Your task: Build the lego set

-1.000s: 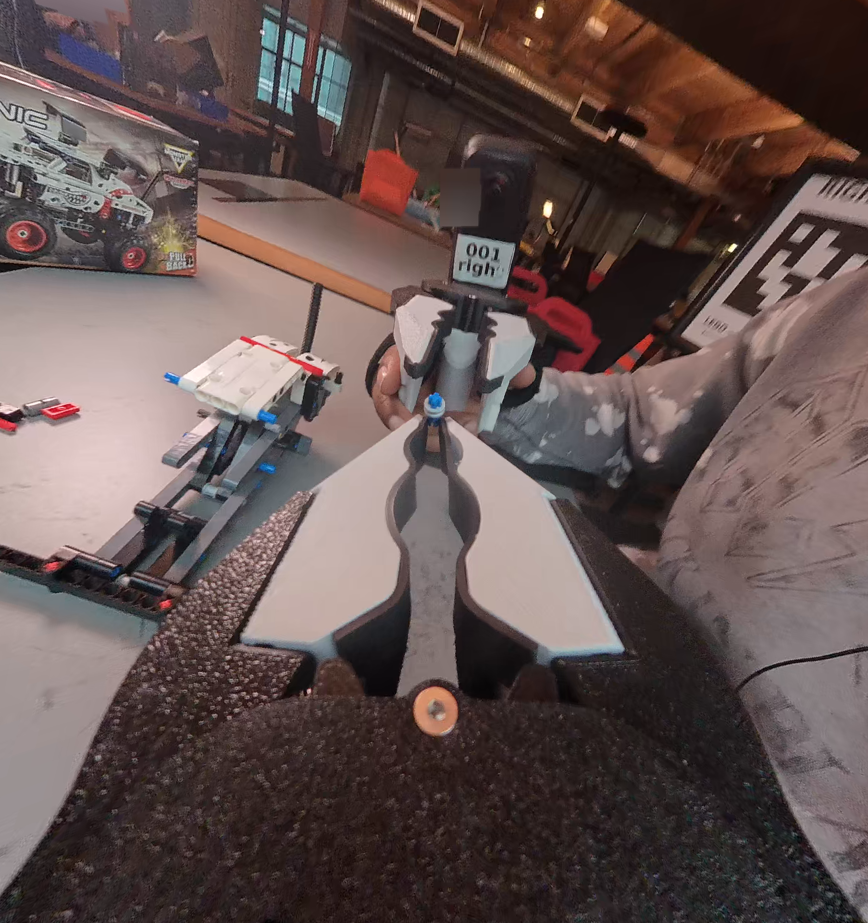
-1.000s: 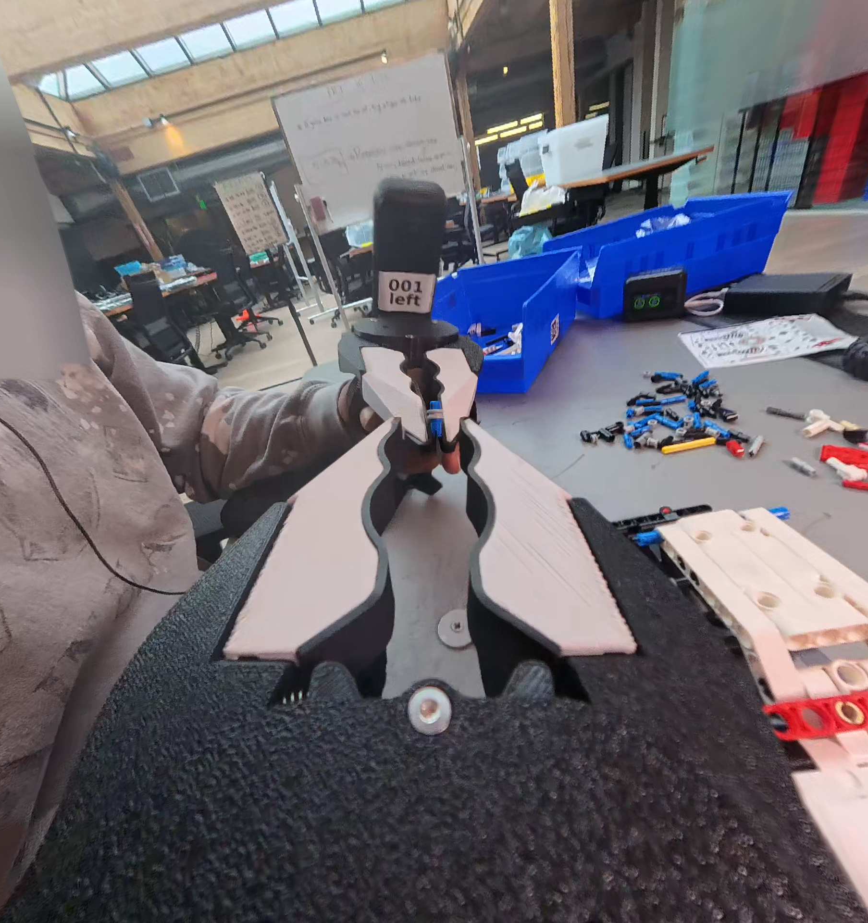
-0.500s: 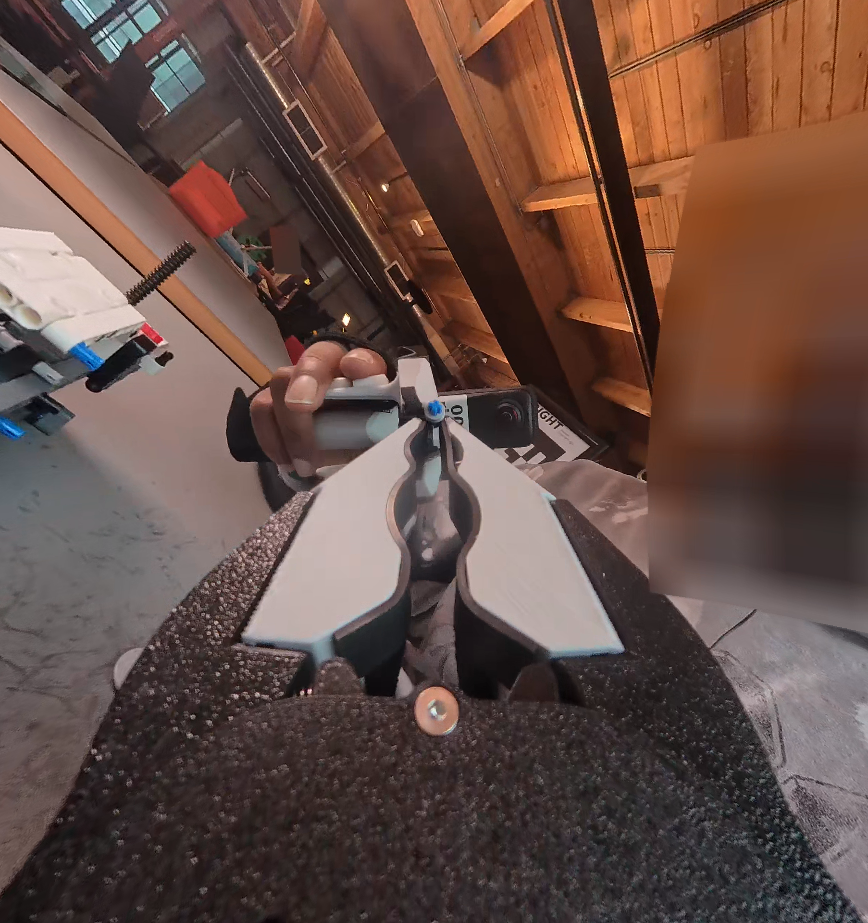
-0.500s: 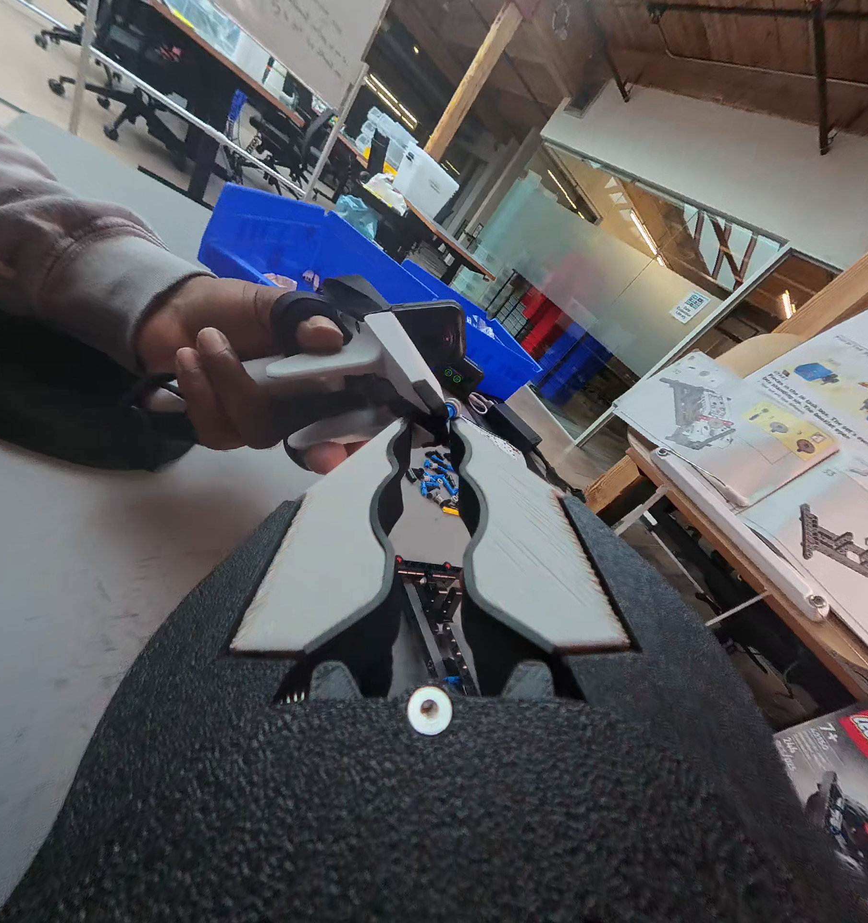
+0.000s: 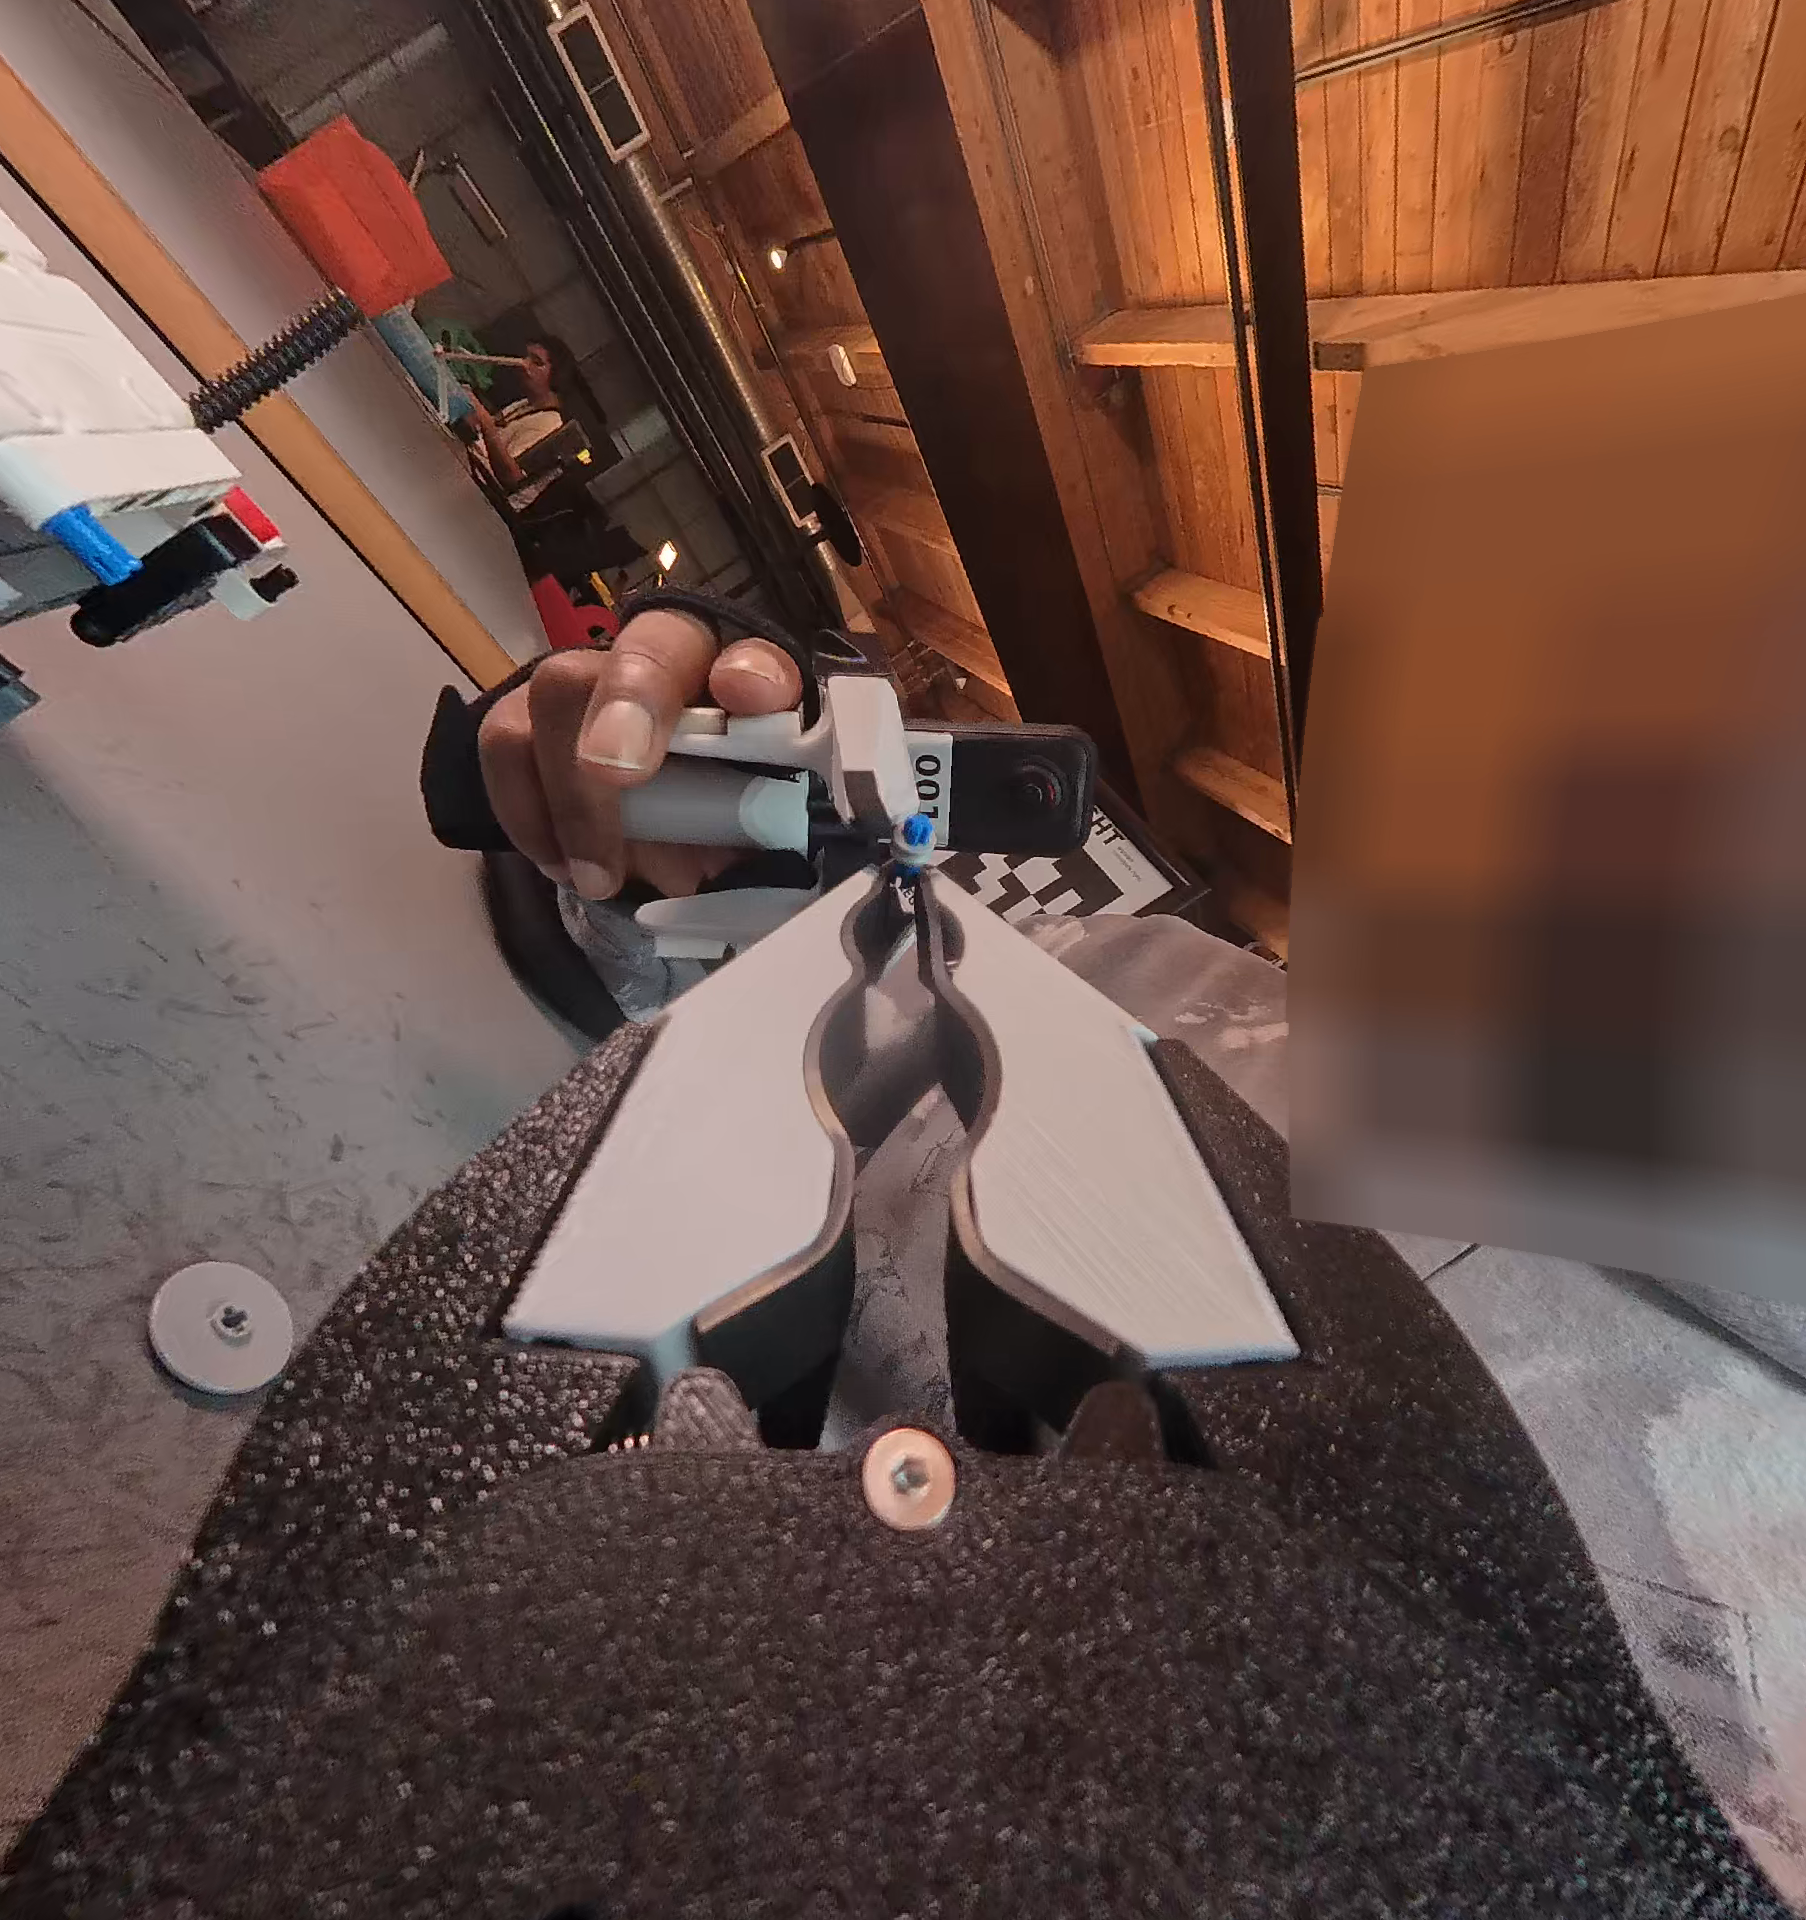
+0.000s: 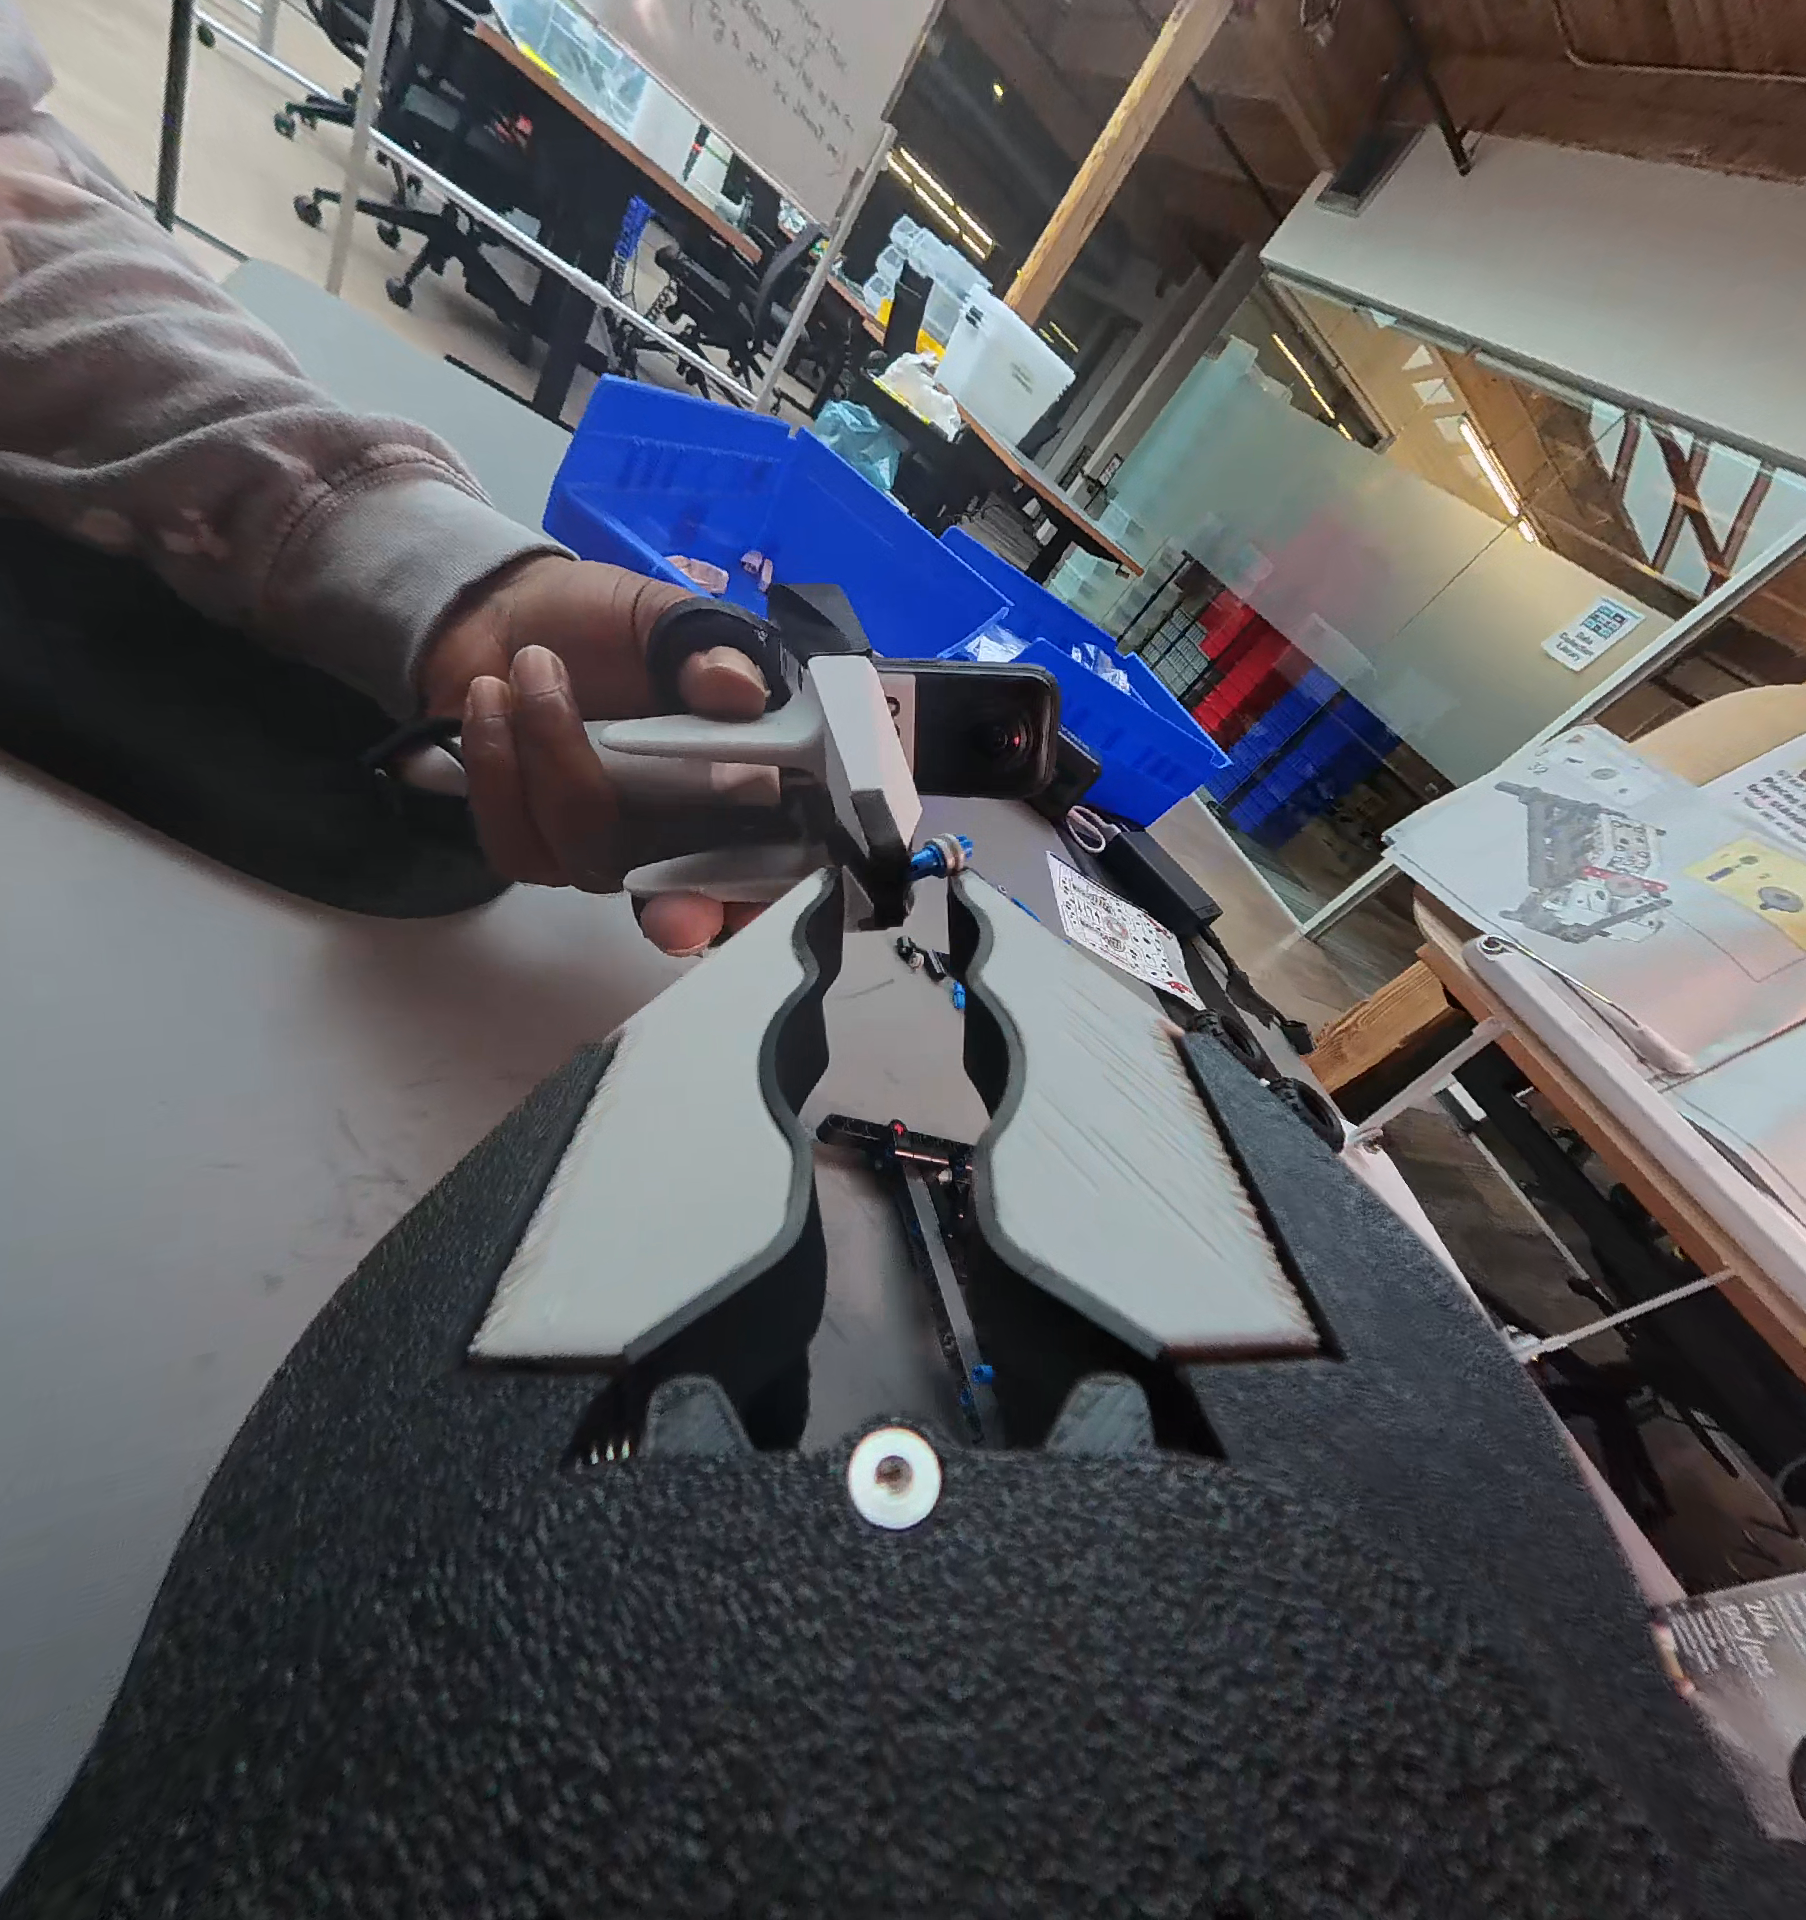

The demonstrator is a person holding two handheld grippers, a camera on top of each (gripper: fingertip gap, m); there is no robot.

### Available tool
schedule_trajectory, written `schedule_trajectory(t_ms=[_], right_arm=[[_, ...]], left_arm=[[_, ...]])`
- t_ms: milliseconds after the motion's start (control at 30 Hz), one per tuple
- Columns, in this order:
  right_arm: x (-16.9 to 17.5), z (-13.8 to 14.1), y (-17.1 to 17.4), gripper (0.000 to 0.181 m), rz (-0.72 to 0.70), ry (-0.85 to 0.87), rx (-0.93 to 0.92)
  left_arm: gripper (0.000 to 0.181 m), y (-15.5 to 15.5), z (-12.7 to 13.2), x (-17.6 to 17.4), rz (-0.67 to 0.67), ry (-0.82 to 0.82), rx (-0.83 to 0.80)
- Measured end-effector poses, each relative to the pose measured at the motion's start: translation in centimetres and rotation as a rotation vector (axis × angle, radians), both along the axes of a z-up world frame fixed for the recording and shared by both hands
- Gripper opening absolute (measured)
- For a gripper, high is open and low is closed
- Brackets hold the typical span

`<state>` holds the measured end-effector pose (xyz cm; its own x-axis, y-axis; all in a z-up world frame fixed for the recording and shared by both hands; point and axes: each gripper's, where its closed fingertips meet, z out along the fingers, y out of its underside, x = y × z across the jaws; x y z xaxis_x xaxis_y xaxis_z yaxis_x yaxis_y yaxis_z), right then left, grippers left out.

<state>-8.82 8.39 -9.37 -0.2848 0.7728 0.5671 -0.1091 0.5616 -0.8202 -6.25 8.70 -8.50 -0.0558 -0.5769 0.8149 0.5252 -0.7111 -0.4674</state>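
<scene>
My left gripper [image 5: 904,883] is shut on a small blue pin [image 5: 915,831] that sticks out past its tips. My right gripper [image 6: 894,899] is open, with its jaws apart. In the right wrist view the left gripper [image 6: 878,862], held sideways by a hand, has its tip between my right fingertips, and the blue pin [image 6: 935,854] pokes out just above the gap. In the left wrist view the right gripper [image 5: 863,769] is held by a hand just beyond the pin. The partly built white, grey and red model [image 5: 57,457] sits on the grey table at the far left.
Blue bins [image 6: 878,540] stand behind the left hand. Loose small pieces [image 6: 920,956] and a black beam assembly [image 6: 899,1138] lie on the table below my right gripper. An instruction booklet [image 6: 1657,883] is propped at the right, with the set's box [image 6: 1761,1704] below it. A grey disc [image 5: 218,1325] lies on the table. My left and right fingertips are right by each other.
Both grippers have rolled onto their sides while staying tip to tip. My right gripper's jaws have opened wider. The blue pin stays in my left gripper.
</scene>
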Motion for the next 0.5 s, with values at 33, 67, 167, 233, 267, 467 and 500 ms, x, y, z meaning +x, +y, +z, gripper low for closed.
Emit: schedule_trajectory(t_ms=[33, 67, 167, 233, 267, 467, 500], right_arm=[[0.0, 0.0, -0.1, 0.019, 0.0, 0.002, 0.002], [0.0, 0.0, 0.0, 0.02, -0.006, 0.008, 0.013], [0.1, 0.3, -0.2, 0.033, 0.014, 0.003, -0.02], [0.2, 0.3, -0.4, 0.029, 0.024, 0.001, -0.013], [0.2, 0.2, -0.5, 0.025, 0.023, 0.002, -0.002], [0.6, 0.0, -0.9, 0.019, 0.072, -0.026, -0.056], [0.7, 0.0, -1.0, 0.019, 0.087, -0.035, -0.086]], left_arm=[[0.003, 0.0, 0.0, 0.0, -0.003, -0.006, -0.005], [0.003, 0.1, -0.1, -0.1, 0.0, -0.009, -0.01], [0.003, 0.1, -0.3, -0.1, -0.007, -0.009, -0.025], [0.002, -0.2, -0.3, 0.3, -0.032, -0.008, -0.027], [0.002, -0.3, -0.4, 0.5, -0.043, 0.001, -0.026], [0.006, -0.6, -0.4, 1.0, -0.072, 0.003, -0.027], [0.01, -0.6, -0.4, 1.1, -0.072, 0.007, -0.026]])
